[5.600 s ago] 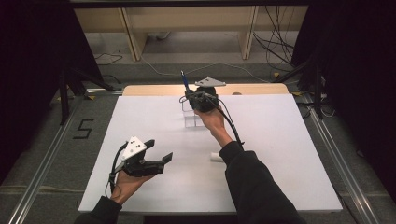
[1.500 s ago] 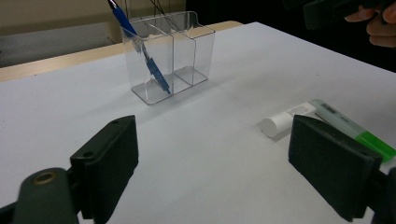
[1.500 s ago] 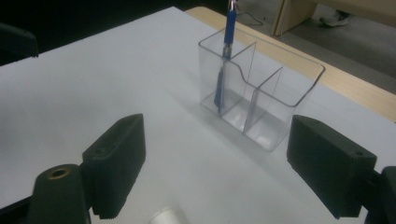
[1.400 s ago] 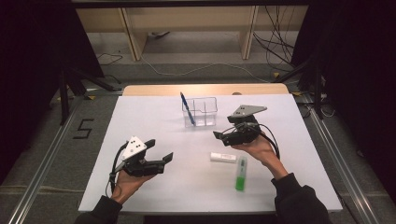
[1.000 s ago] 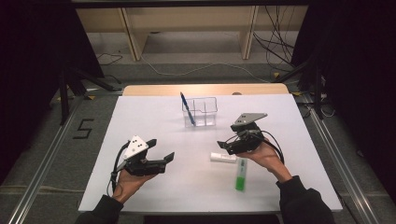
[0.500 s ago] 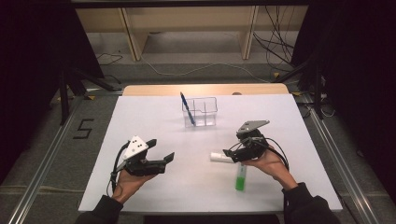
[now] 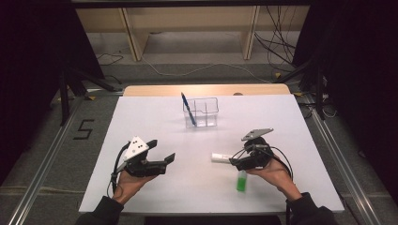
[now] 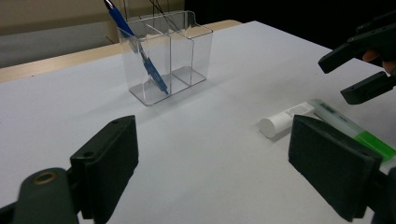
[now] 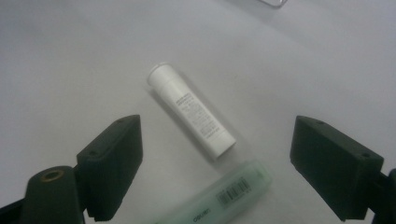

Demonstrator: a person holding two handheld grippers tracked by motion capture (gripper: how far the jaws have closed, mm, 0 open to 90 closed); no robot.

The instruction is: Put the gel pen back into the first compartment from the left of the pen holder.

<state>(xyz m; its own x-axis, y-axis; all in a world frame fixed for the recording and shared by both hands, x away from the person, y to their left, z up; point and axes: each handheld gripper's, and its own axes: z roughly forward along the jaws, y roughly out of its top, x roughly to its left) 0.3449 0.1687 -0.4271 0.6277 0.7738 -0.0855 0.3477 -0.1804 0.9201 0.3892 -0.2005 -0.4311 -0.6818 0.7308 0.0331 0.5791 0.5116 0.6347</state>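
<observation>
A white tube [image 7: 219, 157] lies on the white table [image 7: 155, 117], and a green highlighter [image 7: 241, 180] lies just behind it toward the front edge. My right gripper [image 7: 233, 162] hovers open right at the tube. In the right gripper view the tube [image 9: 191, 109] lies between the spread jaws of that gripper [image 9: 215, 140], with the highlighter [image 9: 224, 193] nearer the camera. A clear organizer [image 7: 202, 112] holds a leaning blue pen [image 7: 188, 108]. My left gripper [image 7: 161, 150] rests open at the front left, empty, and faces the organizer [image 8: 168, 56] and the pen [image 8: 140, 51].
In the left gripper view the tube [image 8: 285, 119], the highlighter [image 8: 355, 133] and the right gripper [image 8: 364, 65] sit to the right. A wooden strip [image 7: 206, 89] borders the table's far edge. Metal rails [image 7: 328, 140] run along both sides.
My right gripper has left the organizer, where the blue pen now stands, and come back and down to the white tube. The left gripper has stayed still.
</observation>
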